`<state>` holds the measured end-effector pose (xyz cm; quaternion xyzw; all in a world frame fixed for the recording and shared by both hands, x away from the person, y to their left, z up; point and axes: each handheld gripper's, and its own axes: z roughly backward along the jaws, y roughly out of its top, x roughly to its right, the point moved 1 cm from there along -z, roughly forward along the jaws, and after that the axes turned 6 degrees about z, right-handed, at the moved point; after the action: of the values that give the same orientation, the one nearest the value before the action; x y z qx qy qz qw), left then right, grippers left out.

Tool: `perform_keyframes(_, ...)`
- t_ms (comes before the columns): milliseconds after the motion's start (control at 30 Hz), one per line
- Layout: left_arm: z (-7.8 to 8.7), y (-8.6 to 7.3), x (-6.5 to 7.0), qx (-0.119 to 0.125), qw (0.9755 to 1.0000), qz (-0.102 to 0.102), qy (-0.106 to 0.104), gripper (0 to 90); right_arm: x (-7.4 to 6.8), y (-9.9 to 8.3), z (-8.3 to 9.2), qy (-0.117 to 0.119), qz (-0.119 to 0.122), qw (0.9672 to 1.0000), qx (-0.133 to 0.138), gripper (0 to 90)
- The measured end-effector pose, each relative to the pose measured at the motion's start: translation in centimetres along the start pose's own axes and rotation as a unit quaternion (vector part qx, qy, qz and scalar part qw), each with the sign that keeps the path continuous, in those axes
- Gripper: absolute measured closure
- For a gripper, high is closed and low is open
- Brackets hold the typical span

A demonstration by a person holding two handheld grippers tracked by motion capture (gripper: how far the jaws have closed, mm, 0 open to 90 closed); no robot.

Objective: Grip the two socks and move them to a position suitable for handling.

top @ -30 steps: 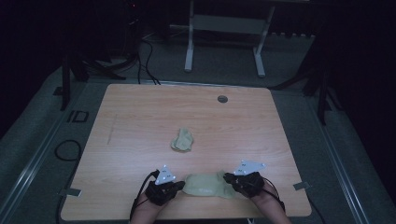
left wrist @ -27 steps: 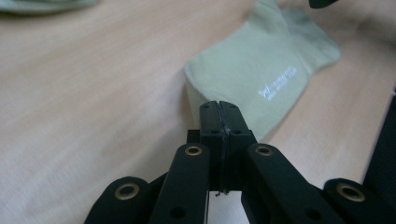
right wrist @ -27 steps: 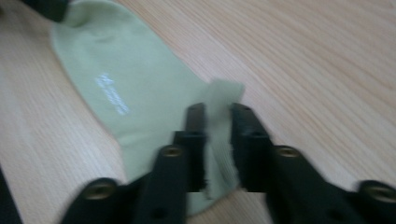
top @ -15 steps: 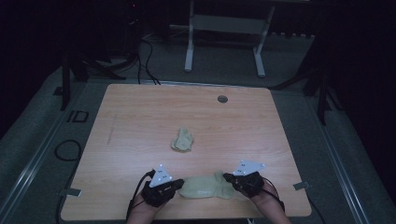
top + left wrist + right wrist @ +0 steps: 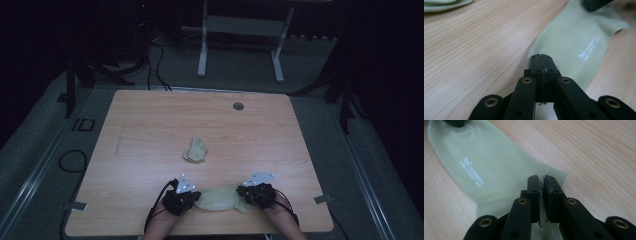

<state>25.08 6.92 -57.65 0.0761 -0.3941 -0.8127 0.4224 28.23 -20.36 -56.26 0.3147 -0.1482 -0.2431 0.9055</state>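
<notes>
A pale green sock (image 5: 217,199) lies flat near the table's front edge, stretched between my two grippers. My left gripper (image 5: 192,197) is shut on its left end; in the left gripper view the jaws (image 5: 541,58) meet over the edge of the sock (image 5: 574,45), which bears white print. My right gripper (image 5: 245,194) is shut on the ribbed cuff end; in the right gripper view its jaws (image 5: 541,180) pinch the sock (image 5: 486,162) with only a thin slit between them. A second sock (image 5: 195,150) of the same colour lies crumpled mid-table.
The wooden table (image 5: 150,125) has a round cable hole (image 5: 238,106) at the back. Its front edge runs just behind both hands. The crumpled sock (image 5: 444,5) peeks in at the top left of the left gripper view. Desk legs and cables stand on the dark floor beyond.
The left gripper drifted a little left, then came back right toward the sock. The right gripper sank slightly. The sock stays between them, both grips unchanged.
</notes>
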Motion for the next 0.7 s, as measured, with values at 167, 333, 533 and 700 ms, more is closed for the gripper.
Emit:
perform_keyframes(167, 0.1, -0.1, -0.3, 0.001, 1.0, 0.002, 0.0, 89.1, -1.3, -1.0, 0.8, -0.001, -0.003, 0.9999, 0.01, 81.6)
perform_keyframes(333, 0.5, -0.4, -0.2, -0.002, 1.0, 0.0, -0.006, 89.0, -1.9, -1.4, 1.2, 0.004, 0.008, 0.9999, 0.008, 78.8)
perform_keyframes(533, 0.9, -0.4, -0.2, 0.01, 0.9996, 0.004, -0.025, 81.2, -2.0, -0.8, 1.2, 0.014, 0.01, 0.9999, 0.003, 72.9)
perform_keyframes(700, 2.7, -0.4, -0.2, 0.033, 0.9988, -0.011, -0.034, 68.8, -2.0, -0.1, 2.0, 0.026, 0.025, 0.9993, 0.005, 63.8)
